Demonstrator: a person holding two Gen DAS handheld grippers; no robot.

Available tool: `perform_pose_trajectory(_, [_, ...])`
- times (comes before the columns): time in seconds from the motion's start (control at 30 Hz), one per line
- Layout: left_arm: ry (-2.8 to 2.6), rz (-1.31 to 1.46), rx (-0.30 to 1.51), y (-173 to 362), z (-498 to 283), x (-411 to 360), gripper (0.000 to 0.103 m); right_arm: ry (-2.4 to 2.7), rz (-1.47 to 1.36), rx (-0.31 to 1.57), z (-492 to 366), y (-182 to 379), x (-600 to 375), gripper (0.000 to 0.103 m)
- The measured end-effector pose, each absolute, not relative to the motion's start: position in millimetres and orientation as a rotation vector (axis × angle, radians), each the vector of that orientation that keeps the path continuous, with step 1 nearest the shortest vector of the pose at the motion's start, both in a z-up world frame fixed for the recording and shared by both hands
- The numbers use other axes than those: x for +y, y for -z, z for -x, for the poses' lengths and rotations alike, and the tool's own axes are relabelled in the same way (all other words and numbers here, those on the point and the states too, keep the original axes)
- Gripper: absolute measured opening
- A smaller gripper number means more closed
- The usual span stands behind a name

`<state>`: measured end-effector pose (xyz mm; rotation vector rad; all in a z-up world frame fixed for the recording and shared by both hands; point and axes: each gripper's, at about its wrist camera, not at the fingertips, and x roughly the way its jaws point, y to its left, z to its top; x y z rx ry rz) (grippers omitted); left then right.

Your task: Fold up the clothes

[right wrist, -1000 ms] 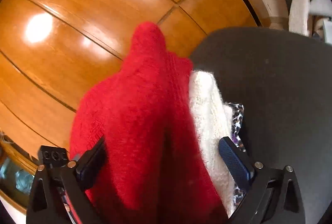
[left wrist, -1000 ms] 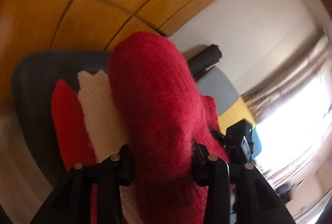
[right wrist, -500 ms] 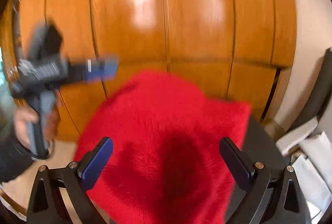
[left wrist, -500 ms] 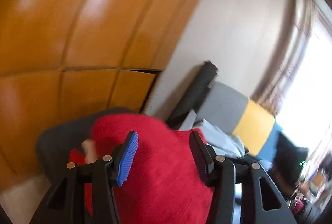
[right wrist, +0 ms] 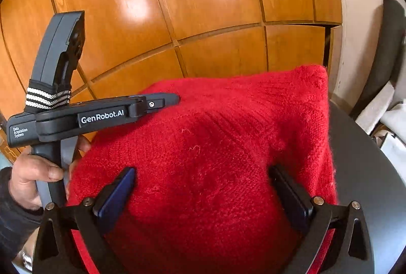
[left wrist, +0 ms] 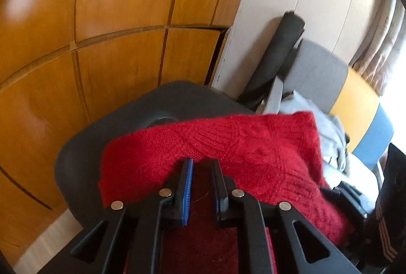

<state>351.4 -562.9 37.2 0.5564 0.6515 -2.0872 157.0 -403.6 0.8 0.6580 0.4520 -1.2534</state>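
A folded red knit sweater (right wrist: 228,137) lies on a dark grey round seat (right wrist: 368,172). My right gripper (right wrist: 201,171) is open wide, its fingers straddling the near part of the sweater without pinching it. In the left wrist view my left gripper (left wrist: 201,164) has its jaws drawn close together, the tips tucked into the sweater's (left wrist: 241,147) near fold, pinching fabric. From the right wrist view the left gripper (right wrist: 175,98) reaches in from the left, its tip on the sweater's far left edge, held by a hand (right wrist: 38,172). Whatever lies under the sweater is hidden.
Orange wooden wardrobe doors (right wrist: 203,7) stand close behind the seat (left wrist: 88,147). To the right are a grey, yellow and blue chair (left wrist: 355,101) piled with pale clothes (left wrist: 330,137), a black roll (left wrist: 279,50) leaning on the white wall, and curtains (left wrist: 380,32).
The sweater, held bunched up over a white garment a second ago, now lies flat on top. My right gripper has let go and stands wide; my left opened, then closed on the near fold.
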Motion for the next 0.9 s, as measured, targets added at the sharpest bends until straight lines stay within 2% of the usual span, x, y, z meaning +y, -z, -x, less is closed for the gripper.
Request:
perform_pose_trajectory(0.03, [2.087, -0.547, 0.639, -40.0, -352.8, -559.8, 0.015, 1.264, -0.648, 0.457, -160.5, -6.2, -401.5, 0.103])
perform_pose_trajectory(0.1, [2.088, -0.528, 0.614, -45.8, -355.5, -553.6, 0.028, 1.287, -0.62, 0.473, -173.2, -22.4, -399.9, 0.103])
perform_pose_trajectory(0.17, [2.069, -0.499, 0.552, -59.6, -359.0, -532.6, 0.049, 1.35, -0.567, 0.468, -175.3, -36.3, -392.7, 0.103])
perform_pose_trajectory(0.23, [2.015, -0.452, 0.472, -74.7, -367.3, -504.8, 0.058, 1.424, -0.506, 0.456, -174.2, -49.6, -383.9, 0.103])
perform_pose_trajectory(0.47, [1.805, -0.446, 0.33, -86.5, -388.9, -411.8, 0.061, 1.55, -0.564, 0.473, -192.0, -59.5, -358.3, 0.103])
perform_pose_trajectory(0.77, [1.78, -0.432, 0.301, -91.9, -412.3, -346.0, 0.06, 1.592, -0.471, 0.518, -226.0, -58.3, -303.4, 0.103])
perform_pose_trajectory(0.9, [1.754, -0.426, 0.306, -94.5, -421.8, -329.9, 0.059, 1.565, -0.465, 0.48, -232.9, -61.3, -282.4, 0.103])
